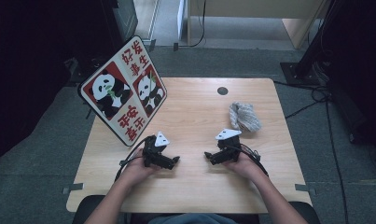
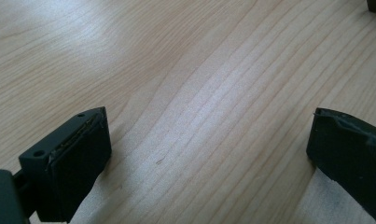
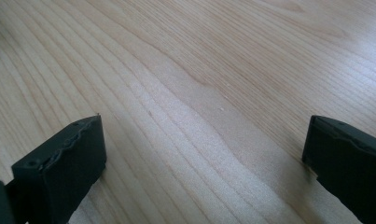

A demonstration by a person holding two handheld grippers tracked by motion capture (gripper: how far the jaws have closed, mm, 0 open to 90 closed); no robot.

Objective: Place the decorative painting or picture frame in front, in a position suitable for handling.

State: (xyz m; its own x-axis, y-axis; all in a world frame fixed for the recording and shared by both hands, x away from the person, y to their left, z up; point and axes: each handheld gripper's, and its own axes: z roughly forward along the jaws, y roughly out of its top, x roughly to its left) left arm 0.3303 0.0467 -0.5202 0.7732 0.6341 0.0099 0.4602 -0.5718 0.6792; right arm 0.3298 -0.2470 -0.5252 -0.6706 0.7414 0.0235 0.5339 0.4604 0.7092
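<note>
Your left gripper [image 1: 172, 161], black with a grey three-cornered plate on top, rests low over the near middle of the light wooden table [image 1: 195, 112], its jaws spread wide with nothing between them. In the left gripper view its two black, blocky jaws stand far apart over bare, fine-grained wood, and the rubbery pads [image 2: 83, 163] look worn and ragged at their edges.

Your right gripper [image 1: 208, 155] is built the same and sits just to the right, pointing toward the left one; the two are near each other but apart. Its jaws are also spread wide and hold nothing, with smooth pale woodgrain running between them in the right gripper view.

The nearest thing to your right gripper is a crumpled grey-and-white cloth bundle [image 1: 244, 116], soft and rope-like in texture, lying on the table just beyond it, toward the far right. A flat, diamond-set board with red-and-white panda pictures [image 1: 124, 89] stands tilted at the table's far left edge. A small dark round hole [image 1: 222, 91] marks the far side of the tabletop.
</note>
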